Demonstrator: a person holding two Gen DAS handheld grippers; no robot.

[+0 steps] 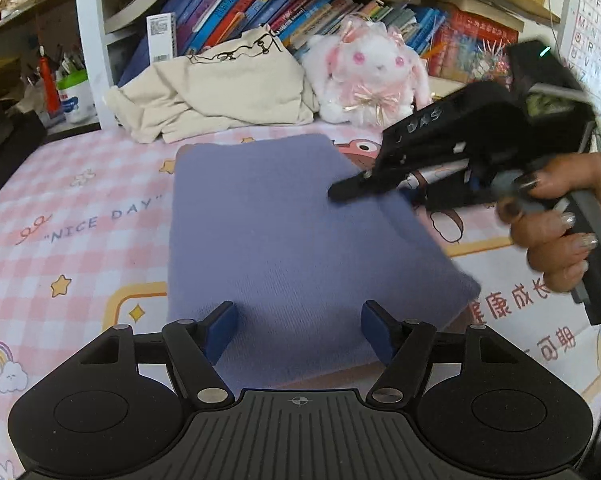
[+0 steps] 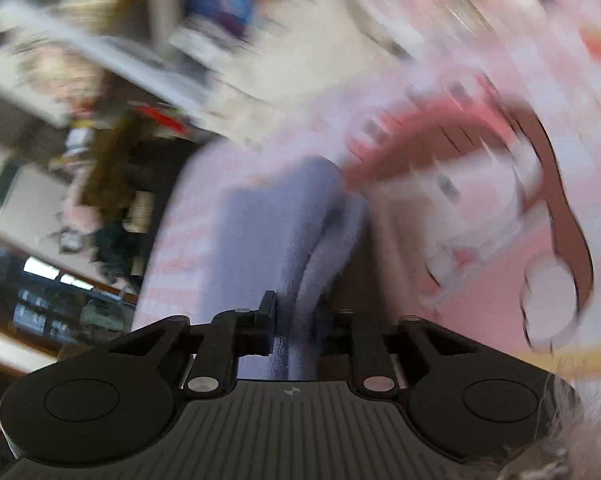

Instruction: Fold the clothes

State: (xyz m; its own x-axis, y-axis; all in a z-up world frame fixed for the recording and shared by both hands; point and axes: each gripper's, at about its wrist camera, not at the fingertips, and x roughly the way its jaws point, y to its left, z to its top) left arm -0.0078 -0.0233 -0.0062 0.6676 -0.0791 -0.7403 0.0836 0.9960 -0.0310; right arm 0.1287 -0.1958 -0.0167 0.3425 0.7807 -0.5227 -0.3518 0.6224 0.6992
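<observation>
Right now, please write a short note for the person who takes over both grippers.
Left gripper: jaws open, holding nothing, over the near edge of the purple garment.
Right gripper: jaws shut on a fold of that garment at its right side.
Done: garment lies as a folded rectangle on the pink bedsheet.
Left: finish its fold; the beige garment behind it looks unfolded.

Folded lavender knit garment [image 1: 284, 232] on bedsheet [image 1: 80, 208]
</observation>
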